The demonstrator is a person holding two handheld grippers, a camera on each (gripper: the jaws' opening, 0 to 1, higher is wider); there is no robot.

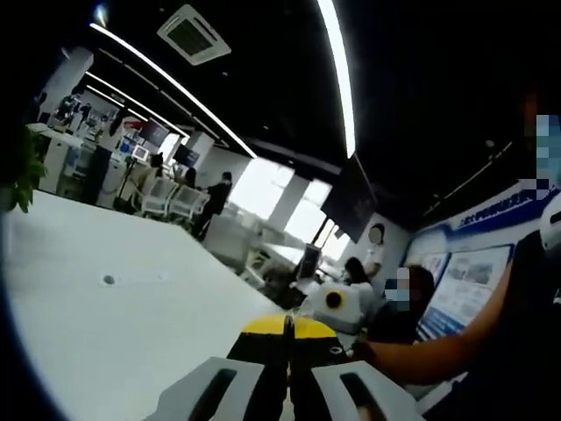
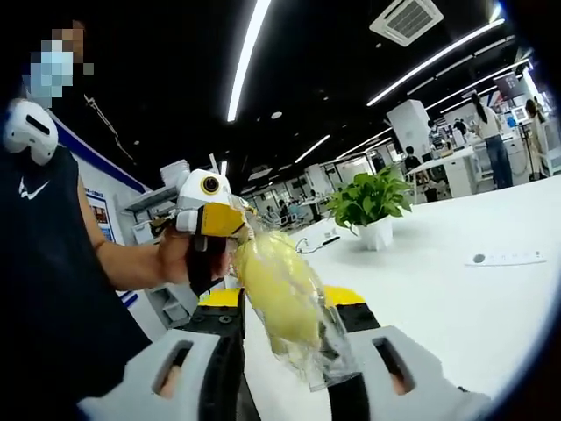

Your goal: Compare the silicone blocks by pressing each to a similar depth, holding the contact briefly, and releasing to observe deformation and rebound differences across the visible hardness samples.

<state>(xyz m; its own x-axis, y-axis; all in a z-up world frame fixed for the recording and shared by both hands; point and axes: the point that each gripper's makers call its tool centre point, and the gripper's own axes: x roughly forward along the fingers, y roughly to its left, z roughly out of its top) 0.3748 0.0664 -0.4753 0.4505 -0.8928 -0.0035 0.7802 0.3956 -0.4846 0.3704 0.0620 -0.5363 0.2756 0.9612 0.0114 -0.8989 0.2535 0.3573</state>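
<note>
The right gripper (image 2: pixel 285 351) is clamped on a bagged yellow block (image 2: pixel 279 303) — its long axis running up toward the left gripper (image 2: pixel 210 230), nearer its top end — whose jaws are together, over the white table (image 1: pixel 114 324).

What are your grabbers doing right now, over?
Left gripper shut, holding nothing, above white table. Right gripper shut on yellow item in clear wrap. Silicone blocks not sighted. Potted plant stands clear.
</note>
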